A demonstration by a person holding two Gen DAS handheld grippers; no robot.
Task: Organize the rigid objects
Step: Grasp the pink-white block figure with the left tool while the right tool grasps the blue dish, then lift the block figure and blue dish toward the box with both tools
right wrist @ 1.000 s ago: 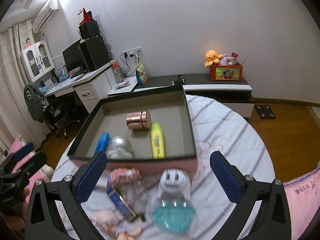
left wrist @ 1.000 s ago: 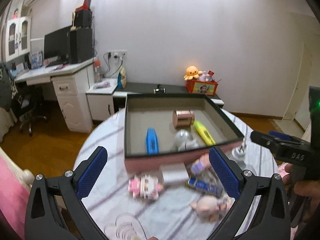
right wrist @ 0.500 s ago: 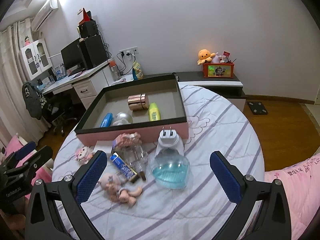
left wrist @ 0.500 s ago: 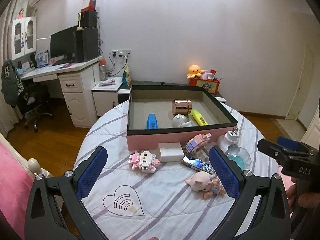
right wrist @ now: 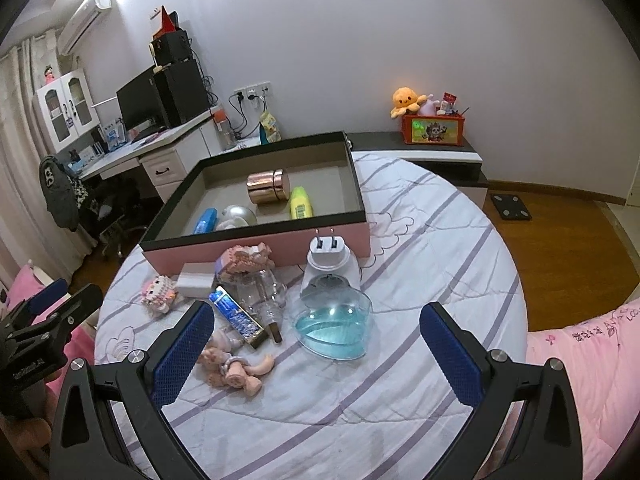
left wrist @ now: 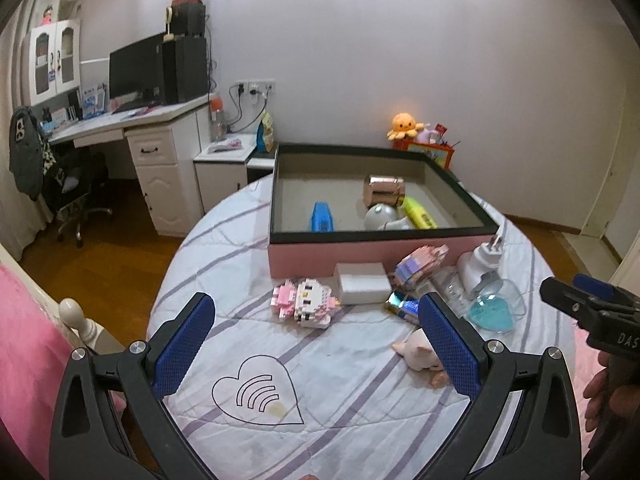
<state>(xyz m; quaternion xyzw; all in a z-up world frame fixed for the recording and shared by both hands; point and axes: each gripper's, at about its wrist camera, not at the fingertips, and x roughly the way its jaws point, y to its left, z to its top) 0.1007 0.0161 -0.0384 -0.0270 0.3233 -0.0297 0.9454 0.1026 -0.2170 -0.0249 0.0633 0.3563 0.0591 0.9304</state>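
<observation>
Tongs point(left wrist: 318, 344) point(right wrist: 316, 354) gape wide, empty; blue tube point(right wrist: 239, 317) lies diagonally beside the doll point(right wrist: 234, 366).

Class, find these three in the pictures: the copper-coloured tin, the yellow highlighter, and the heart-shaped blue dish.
copper-coloured tin point(right wrist: 267, 187), right wrist view, on its shiny side wall.
yellow highlighter point(right wrist: 301, 203), right wrist view, on its barrel.
heart-shaped blue dish point(right wrist: 333, 327), right wrist view, on its blue inside.

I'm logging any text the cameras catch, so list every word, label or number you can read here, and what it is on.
"DAS": white letters on the black body of the right gripper, seen from the left wrist.
Pink bedding: dark print, too distorted to read.
Yellow tube in the box: barcode label, too small.
Blue packet on the table: print too small.
Left gripper: body marking blurred.
</observation>
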